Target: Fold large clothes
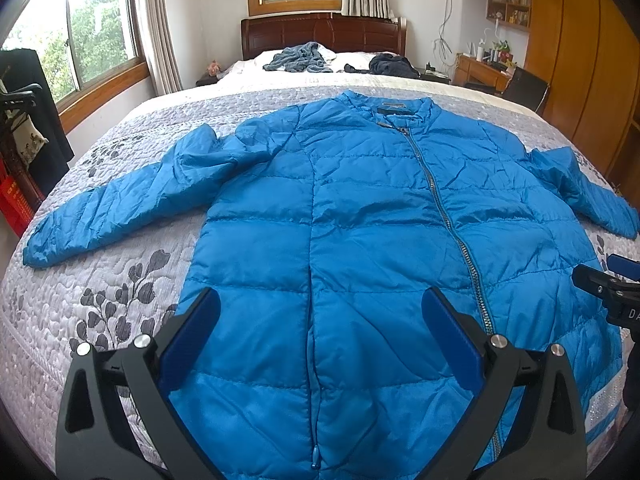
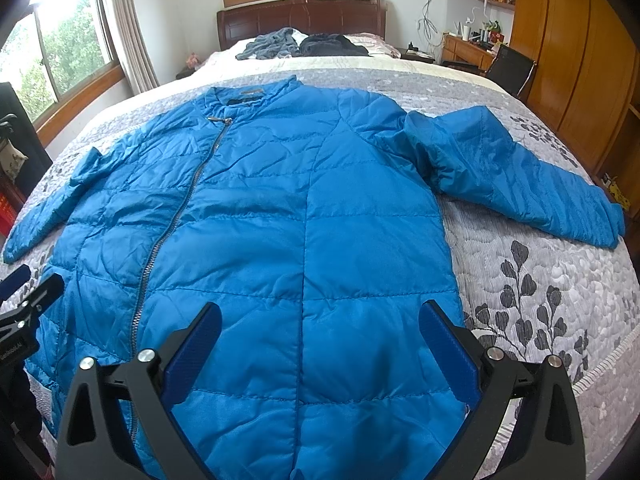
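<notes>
Left wrist view: the left tongs [image 1: 320,320] gape wide over the blue jacket [image 1: 360,220], spread flat and zipped on the bed [image 1: 120,280]; its collar label is unreadable. Bare quilt flanks the sleeve.

Right wrist view: the right tongs [image 2: 320,324] gape likewise above the jacket's hem.

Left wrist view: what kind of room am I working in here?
A home bedroom, most likely. The bright blue quilted puffer jacket lies spread on a bed with a grey floral quilted bedspread and a dark wooden headboard, and tall orange-brown wooden wardrobes line one wall.
</notes>
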Demonstrator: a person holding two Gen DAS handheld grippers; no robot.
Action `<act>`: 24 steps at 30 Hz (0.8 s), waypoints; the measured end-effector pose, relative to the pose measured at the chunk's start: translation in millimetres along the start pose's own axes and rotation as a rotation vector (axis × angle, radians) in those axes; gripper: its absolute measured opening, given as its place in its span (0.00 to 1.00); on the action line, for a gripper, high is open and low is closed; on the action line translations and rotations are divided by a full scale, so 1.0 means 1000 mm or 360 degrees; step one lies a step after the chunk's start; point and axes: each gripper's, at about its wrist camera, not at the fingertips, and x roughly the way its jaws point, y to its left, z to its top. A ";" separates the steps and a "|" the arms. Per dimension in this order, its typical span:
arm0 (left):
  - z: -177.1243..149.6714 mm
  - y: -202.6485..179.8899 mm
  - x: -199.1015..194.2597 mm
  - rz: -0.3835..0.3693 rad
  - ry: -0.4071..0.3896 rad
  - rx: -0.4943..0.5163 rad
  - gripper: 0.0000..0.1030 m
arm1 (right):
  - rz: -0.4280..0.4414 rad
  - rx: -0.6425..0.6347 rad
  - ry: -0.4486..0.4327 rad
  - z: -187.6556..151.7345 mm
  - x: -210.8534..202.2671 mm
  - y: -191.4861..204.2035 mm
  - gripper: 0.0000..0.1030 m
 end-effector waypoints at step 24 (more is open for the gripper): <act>0.003 -0.005 0.004 -0.0012 0.0024 0.0026 0.97 | 0.0040 -0.0010 -0.0050 -0.001 -0.003 -0.003 0.96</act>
